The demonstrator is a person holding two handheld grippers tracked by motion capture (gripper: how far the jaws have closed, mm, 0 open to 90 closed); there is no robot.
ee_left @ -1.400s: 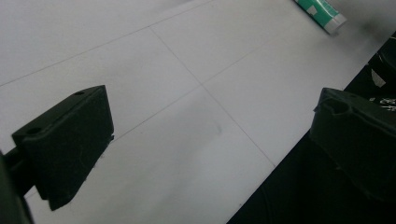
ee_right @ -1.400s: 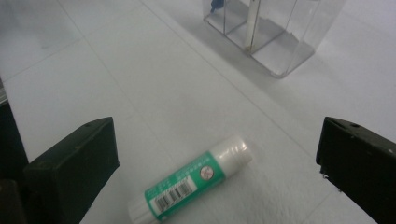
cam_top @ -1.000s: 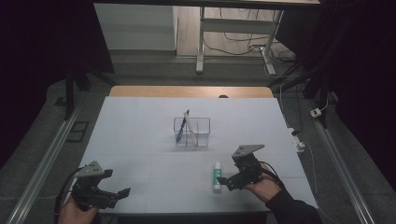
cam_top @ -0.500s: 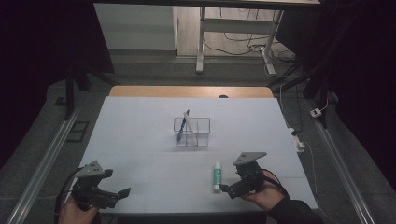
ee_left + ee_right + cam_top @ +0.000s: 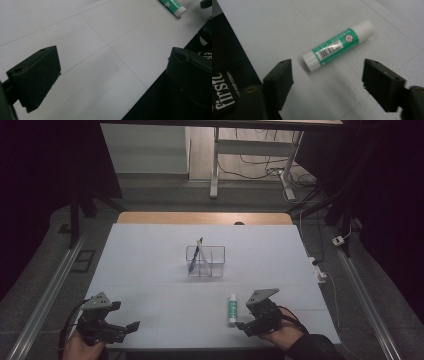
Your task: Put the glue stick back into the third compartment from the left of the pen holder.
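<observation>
Glue stick (image 5: 338, 45) lies flat on the surface (image 5: 165, 265), just ahead of my right hand-held gripper (image 5: 327, 82) at about 12 o'clock, long axis running 8-to-2 across my jaws. Jaws have just been closing, still apart, nothing between them yet. Left hand-held gripper (image 5: 131, 326) is released, well away at the stick's 9 o'clock. Right is nearer.

White table (image 5: 150, 250), grey floor (image 5: 160, 195), dark surroundings, metal desk legs (image 5: 215, 165)
</observation>
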